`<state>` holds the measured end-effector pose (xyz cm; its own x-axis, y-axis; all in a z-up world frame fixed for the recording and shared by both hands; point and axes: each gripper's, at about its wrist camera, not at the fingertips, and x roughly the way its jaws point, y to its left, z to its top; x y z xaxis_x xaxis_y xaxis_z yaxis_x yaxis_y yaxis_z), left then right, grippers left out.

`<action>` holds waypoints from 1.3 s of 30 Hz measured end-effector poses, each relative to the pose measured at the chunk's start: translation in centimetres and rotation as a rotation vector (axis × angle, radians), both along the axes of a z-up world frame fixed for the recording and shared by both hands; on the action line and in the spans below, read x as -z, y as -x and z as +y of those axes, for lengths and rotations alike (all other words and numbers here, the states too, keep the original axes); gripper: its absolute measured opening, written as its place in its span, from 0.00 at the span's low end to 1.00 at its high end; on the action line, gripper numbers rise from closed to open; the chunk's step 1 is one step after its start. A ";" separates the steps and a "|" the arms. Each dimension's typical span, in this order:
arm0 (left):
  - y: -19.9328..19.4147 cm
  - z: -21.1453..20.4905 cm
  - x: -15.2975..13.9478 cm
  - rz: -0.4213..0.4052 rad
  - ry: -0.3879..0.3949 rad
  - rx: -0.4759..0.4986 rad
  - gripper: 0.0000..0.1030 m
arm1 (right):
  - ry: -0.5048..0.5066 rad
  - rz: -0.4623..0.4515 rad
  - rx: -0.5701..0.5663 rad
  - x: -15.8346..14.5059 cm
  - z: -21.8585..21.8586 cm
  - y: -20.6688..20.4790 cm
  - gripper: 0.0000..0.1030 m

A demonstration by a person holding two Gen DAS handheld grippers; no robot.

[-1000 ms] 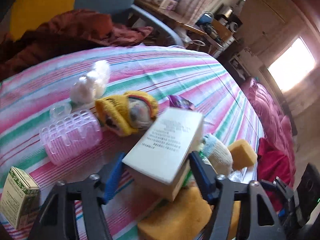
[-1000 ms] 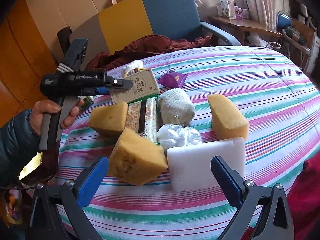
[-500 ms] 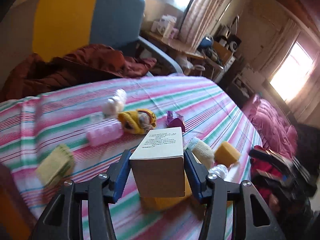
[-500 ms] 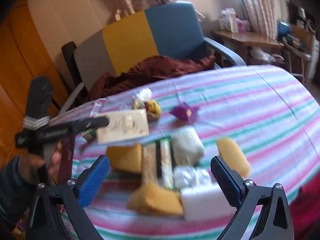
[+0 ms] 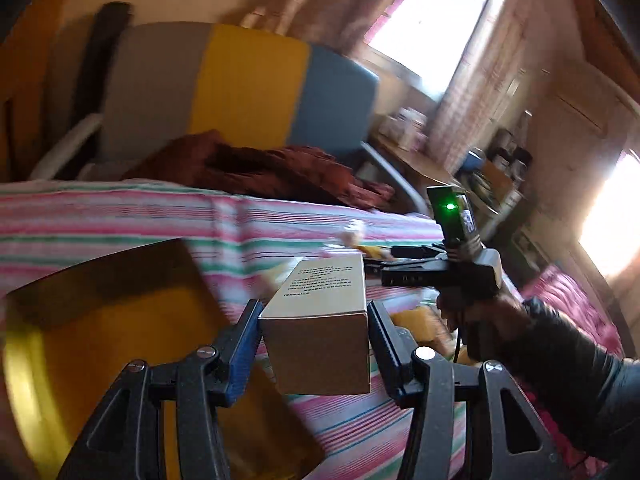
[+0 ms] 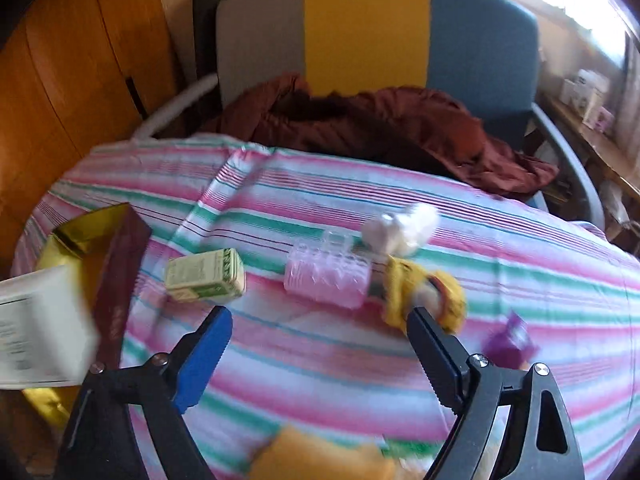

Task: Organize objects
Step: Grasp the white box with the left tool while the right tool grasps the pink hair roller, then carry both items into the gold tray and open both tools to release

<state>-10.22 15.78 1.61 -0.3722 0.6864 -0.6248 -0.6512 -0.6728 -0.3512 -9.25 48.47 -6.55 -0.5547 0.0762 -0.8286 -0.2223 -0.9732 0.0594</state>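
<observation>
Now the left hand-held gripper [image 5: 314, 330], grasping the cream box [image 5: 320, 320], has swung over the gold container [image 5: 100, 320].

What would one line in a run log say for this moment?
left gripper: shut on cream box, beside gold-lined box | right gripper: closing, nothing between jaws, above striped tablecloth

chair: grey, yellow and blue upholstered armchair [image 6: 372, 32] at 12 o'clock | wall: orange wooden panelling [image 6: 60, 92] at 9 o'clock | light: bright window [image 5: 432, 20] at 1 o'clock
</observation>
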 end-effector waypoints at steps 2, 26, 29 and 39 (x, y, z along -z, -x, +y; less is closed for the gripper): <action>0.2 -2.5 0.5 -0.014 -0.006 -0.056 0.52 | -0.024 -0.033 0.020 1.0 0.2 1.5 0.87; 6.1 -15.9 5.4 0.077 0.201 -0.569 0.50 | 0.011 0.114 -0.113 -6.1 -9.9 0.7 0.63; 6.9 -16.9 6.1 0.056 0.223 -0.605 0.50 | 0.021 0.108 -0.240 -6.3 -15.3 1.1 0.63; 6.4 -20.4 2.5 0.022 0.071 -0.650 0.55 | 0.096 0.033 -0.366 -3.6 -27.4 6.8 0.64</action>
